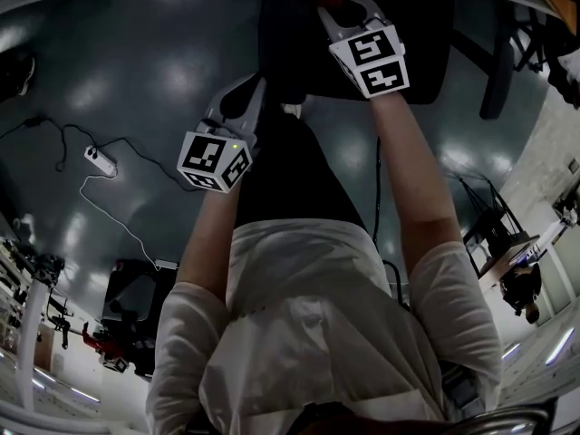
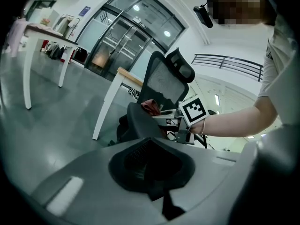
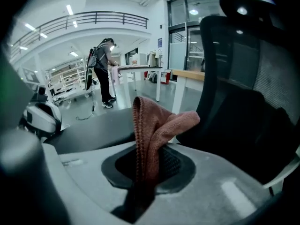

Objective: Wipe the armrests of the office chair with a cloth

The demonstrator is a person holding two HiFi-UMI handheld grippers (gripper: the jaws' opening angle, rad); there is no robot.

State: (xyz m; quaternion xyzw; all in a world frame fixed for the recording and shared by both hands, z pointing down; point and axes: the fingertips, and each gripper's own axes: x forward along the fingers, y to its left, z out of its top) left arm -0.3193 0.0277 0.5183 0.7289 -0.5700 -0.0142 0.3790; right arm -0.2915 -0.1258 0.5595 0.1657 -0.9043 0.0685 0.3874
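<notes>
Your right gripper (image 3: 149,175) has its jaws pinched on the reddish-brown cloth (image 3: 152,130). The cloth stands up out of the jaws in a folded bunch, with one corner flopping over to the gripper's right. Just past the cloth and to its left lies a flat dark chair surface (image 3: 89,125); you can't tell from here whether the cloth touches it. Close on the gripper's right rises the office chair's black mesh backrest (image 3: 243,83). Far ahead and to the left, a person (image 3: 102,69) stands at a white table (image 3: 140,69).

Your left gripper (image 1: 237,107) has its jaws drawn together with nothing between them. Just ahead of its jaws sits a curved black armrest (image 2: 138,121); contact can't be made out. Beyond that armrest, the cloth shows as a small red bunch, with your right gripper reaching in from the right side. Further out stands the backrest with its headrest (image 2: 180,65), and a wood-topped table (image 2: 127,75) is off to the left.

From above, your right gripper is stretched further forward than the left, over the dark chair. A power strip (image 1: 100,159) lies on the grey floor (image 1: 136,62), well to the left of your left gripper.
</notes>
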